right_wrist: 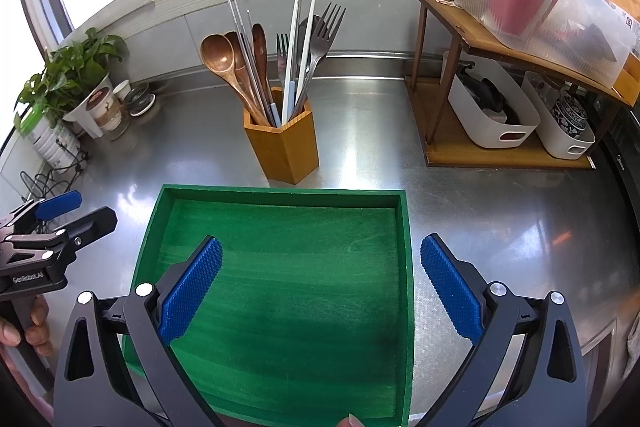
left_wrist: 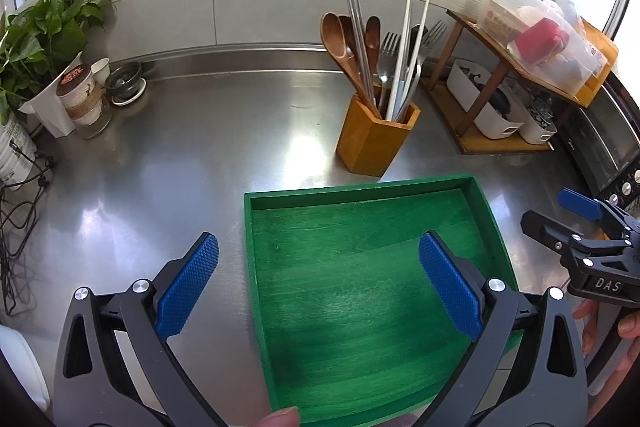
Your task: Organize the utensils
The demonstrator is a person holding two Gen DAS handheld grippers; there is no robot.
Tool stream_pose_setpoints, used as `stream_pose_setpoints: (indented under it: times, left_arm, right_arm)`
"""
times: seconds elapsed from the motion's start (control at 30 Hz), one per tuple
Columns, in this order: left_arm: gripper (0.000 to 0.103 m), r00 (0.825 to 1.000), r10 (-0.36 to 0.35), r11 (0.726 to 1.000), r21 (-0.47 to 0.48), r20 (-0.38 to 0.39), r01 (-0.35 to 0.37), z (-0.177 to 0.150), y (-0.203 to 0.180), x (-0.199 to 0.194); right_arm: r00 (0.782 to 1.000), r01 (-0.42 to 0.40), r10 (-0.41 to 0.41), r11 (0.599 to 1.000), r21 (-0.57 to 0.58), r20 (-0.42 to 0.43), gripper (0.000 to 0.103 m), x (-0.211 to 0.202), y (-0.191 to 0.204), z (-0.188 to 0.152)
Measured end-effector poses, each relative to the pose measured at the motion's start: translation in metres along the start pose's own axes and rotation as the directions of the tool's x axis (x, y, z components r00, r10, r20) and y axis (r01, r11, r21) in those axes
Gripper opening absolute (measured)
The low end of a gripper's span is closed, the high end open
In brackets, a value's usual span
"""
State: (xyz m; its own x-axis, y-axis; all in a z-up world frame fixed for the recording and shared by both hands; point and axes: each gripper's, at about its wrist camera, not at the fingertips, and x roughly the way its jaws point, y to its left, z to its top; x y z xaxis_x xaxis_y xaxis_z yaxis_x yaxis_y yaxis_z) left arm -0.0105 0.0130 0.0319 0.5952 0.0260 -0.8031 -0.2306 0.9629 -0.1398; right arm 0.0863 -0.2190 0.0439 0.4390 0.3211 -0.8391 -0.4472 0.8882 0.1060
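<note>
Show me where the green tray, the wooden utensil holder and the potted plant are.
green tray (right_wrist: 280,197), right wrist view, far rim.
wooden utensil holder (right_wrist: 294,147), right wrist view, front face.
potted plant (left_wrist: 44,27), left wrist view, leaves.

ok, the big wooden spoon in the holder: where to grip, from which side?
Grip the wooden spoon on its neck just below the bowl, coming from the left with the left gripper. It leans out left, outermost in the bundle; metal chopsticks crowd its right side. The wooden holder hides the lower handle, so lift upward.
</note>
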Motion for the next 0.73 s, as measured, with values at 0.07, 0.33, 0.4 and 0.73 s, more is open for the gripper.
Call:
stream_pose_setpoints:
  times: [0.07,0.33,0.4,0.73]
  left_arm:
    - [0.095,1.0,-0.005,1.0,-0.004,0.002,0.005,-0.0001,-0.0004,-0.0002]
    - [0.095,1.0,0.013,1.0,-0.002,0.015,-0.013,0.0,-0.002,-0.0022]
    - [0.095,1.0,0.005,1.0,-0.004,0.013,-0.005,0.0003,-0.0021,-0.0019]
    - [0.095,1.0,0.022,1.0,-0.018,-0.004,-0.022,-0.0003,0.0003,-0.0004]
  right_arm:
    - [1.0,-0.001,0.001,1.0,0.002,0.001,0.099,0.0001,0.0002,-0.0002]
    - [1.0,0.001,-0.001,1.0,0.001,-0.005,0.099,0.0017,0.0005,-0.0003]
    - [1.0,-0.001,0.001,1.0,0.001,-0.005,0.099,0.0021,0.0008,-0.0001]
    - [1.0,0.001,-0.001,1.0,0.002,-0.005,0.1,0.0019,0.0014,-0.0008]
